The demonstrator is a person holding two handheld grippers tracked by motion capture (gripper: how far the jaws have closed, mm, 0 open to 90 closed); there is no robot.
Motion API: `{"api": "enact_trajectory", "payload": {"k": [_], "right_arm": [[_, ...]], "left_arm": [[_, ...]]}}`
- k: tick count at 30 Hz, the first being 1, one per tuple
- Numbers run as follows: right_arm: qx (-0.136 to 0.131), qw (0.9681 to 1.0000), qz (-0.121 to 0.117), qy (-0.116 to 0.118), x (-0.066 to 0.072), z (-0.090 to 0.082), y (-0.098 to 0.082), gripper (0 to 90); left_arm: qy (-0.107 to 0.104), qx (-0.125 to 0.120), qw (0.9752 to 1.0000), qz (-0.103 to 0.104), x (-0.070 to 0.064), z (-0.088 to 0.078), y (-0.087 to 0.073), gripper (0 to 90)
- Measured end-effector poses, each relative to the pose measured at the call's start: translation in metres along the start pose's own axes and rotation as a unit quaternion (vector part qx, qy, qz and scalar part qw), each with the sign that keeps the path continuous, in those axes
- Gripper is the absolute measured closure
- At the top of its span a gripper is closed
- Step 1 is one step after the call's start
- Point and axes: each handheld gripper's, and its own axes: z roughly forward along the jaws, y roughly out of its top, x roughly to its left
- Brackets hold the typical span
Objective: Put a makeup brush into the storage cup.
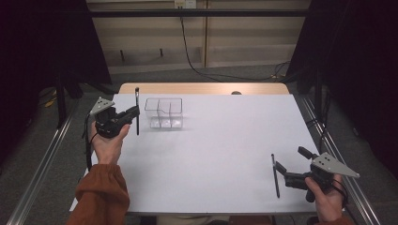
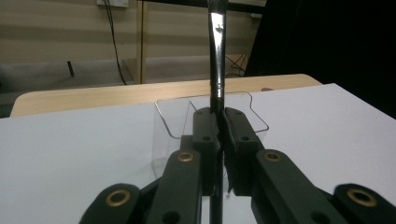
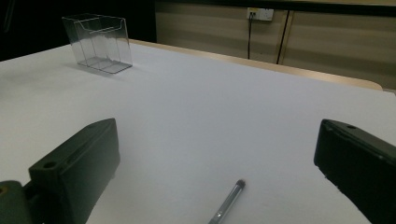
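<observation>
In the high view my left gripper hovers at the table's left, shut on a thin black pen that stands upright. The left gripper view shows that pen pinched between the jaws of this gripper, with the clear plastic holder just behind. The holder has several compartments and sits right of the held pen. At the table's right front, my right gripper stands open beside a second dark pen lying flat. In the right gripper view that pen's end lies between the wide jaws of my right gripper, untouched.
The white table top stretches between the two hands. A wooden strip borders its far edge. Metal rails run along both sides. A black cable hangs on the back wall. The holder stands far off in the right gripper view.
</observation>
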Motion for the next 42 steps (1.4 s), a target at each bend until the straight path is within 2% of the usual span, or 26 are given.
{"api": "enact_trajectory", "payload": {"k": [14, 26, 34, 41, 42], "right_arm": [[0.000, 1.0000, -0.002, 0.003, 0.000, 0.000, 0.000, 0.0], [-0.001, 1.0000, -0.001, 0.001, 0.000, 0.000, 0.000, 0.0], [-0.002, 1.0000, 0.002, 0.000, 0.000, 0.000, 0.000, 0.0], [-0.003, 1.0000, 0.002, 0.000, 0.000, 0.000, 0.000, 0.0], [-0.003, 1.0000, 0.002, 0.000, 0.000, 0.000, 0.000, 0.0]], "left_arm": [[-0.009, -0.010, 0.9996, 0.024, -0.012, 0.008, 0.020, 84.3], [-0.013, -0.023, 0.9994, 0.024, -0.012, 0.014, 0.035, 84.3], [-0.012, -0.024, 0.9987, 0.043, -0.017, 0.021, 0.051, 84.3], [-0.015, -0.024, 0.9991, 0.031, -0.015, 0.032, 0.059, 84.3], [-0.010, -0.021, 0.9992, 0.034, -0.016, 0.034, 0.060, 84.2]]}}
